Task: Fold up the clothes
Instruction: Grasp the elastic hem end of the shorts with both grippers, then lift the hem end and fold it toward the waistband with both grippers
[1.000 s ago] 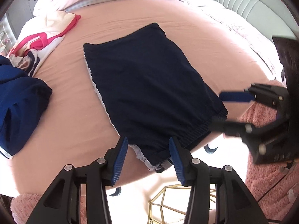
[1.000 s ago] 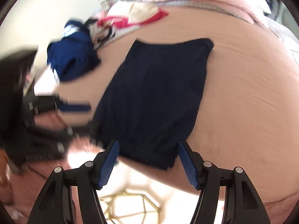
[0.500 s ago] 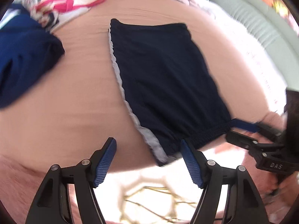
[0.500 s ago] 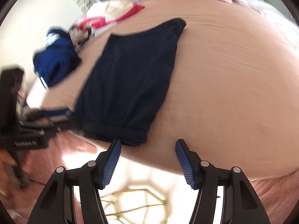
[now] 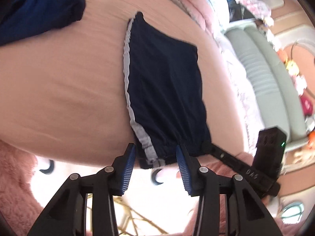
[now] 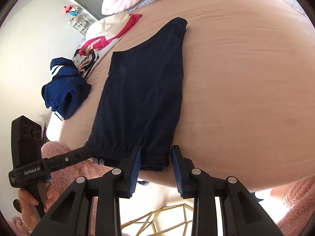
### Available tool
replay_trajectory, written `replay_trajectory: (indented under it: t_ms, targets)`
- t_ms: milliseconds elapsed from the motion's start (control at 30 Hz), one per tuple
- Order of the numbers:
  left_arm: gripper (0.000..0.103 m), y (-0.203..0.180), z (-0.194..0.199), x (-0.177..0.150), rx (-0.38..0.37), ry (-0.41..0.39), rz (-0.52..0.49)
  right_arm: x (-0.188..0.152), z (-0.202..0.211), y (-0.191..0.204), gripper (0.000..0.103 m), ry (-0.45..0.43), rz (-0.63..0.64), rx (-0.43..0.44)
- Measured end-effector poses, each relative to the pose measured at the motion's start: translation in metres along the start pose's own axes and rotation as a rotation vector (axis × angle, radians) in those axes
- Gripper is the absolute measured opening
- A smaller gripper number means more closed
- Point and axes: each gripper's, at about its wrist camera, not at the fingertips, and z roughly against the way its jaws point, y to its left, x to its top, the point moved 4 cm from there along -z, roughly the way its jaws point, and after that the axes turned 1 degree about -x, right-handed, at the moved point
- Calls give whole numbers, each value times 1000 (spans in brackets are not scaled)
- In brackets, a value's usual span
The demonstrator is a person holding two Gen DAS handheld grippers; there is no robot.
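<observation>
Shorts: dark navy shorts [image 5: 165, 90] lie flat on the pink bed sheet [image 5: 59, 90], folded lengthwise, with the elastic waistband at the near edge of the bed and the leg hems pointing away.

Left gripper: the left gripper [image 5: 155, 164] has its blue-padded fingers spread, one on each side of the waistband corner that carries the grey side stripe [image 5: 128, 63] — the cloth sits in the gap but is not pinched.

Right gripper: the right gripper [image 6: 155, 163] is likewise spread, its fingers straddling the other waistband corner; nothing is clamped yet.

Why held so: both tools sit at the two ends of the waistband, which looks like the setup for taking both corners at once and carrying that edge over toward the hems — a judgement, not something seen.

Next move needs: closing on the thick gathered elastic, deep enough to catch every layer, or the under layer may slip and spoil the fold.

Further out: a blue garment [image 6: 65, 90] lies crumpled near the bed's left side, and a white and pink pile [image 6: 110, 31] sits beyond it, both well apart from the shorts.

Below the bed edge: a gold wire frame [image 6: 167, 218] shows between the fingers.
</observation>
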Motion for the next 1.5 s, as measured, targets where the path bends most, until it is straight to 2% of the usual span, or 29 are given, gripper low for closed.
replay_trajectory:
  t_ms: [133, 267, 367, 467, 567, 667, 833, 967, 1000, 1033, 1067, 1267, 1333, 1500]
  targets:
    - [39, 7, -4, 7, -60, -33, 66, -1, -5, -1, 31, 1, -41, 38]
    - [39, 11, -5, 5, -86, -31, 107, 3, -7, 10, 31, 7, 24, 27]
    - [39, 10, 4, -2, -52, -6, 111, 4, -2, 14, 31, -26, 54, 9]
    - [39, 8, 24, -10, -35, 8, 113, 2, -12, 7, 31, 21, 20, 5]
    - [39, 5, 24, -16, -17, 16, 93, -1, -11, 7, 31, 26, 39, 9]
    - [39, 3, 25, -22, -28, 27, 93, -3, -11, 10, 31, 33, 58, 10]
    - [38, -2, 4, -14, -48, 56, 95, -3, -12, 9, 31, 41, 51, 16]
    - [38, 1, -1, -9, -79, 46, 114, -1, -17, 7, 31, 43, 47, 26]
    - [36, 0, -2, -8, -80, 46, 112, -1, -17, 7, 30, 45, 53, 31]
    - [25, -1, -3, -8, -69, 46, 105, -1, -16, 7, 28, 43, 58, 30]
    - [21, -1, -3, -8, -59, 47, 98, -1, -15, 7, 25, 41, 63, 29]
    - [18, -8, -1, -9, -67, 51, 78, -10, -3, 16, 20, 14, 108, 2]
    - [18, -9, 0, -11, -64, 57, 77, -13, 0, 16, 19, 41, 141, 11]
    - [18, -9, 8, -20, -43, 77, 87, -16, 4, 11, 19, 66, 122, 14]
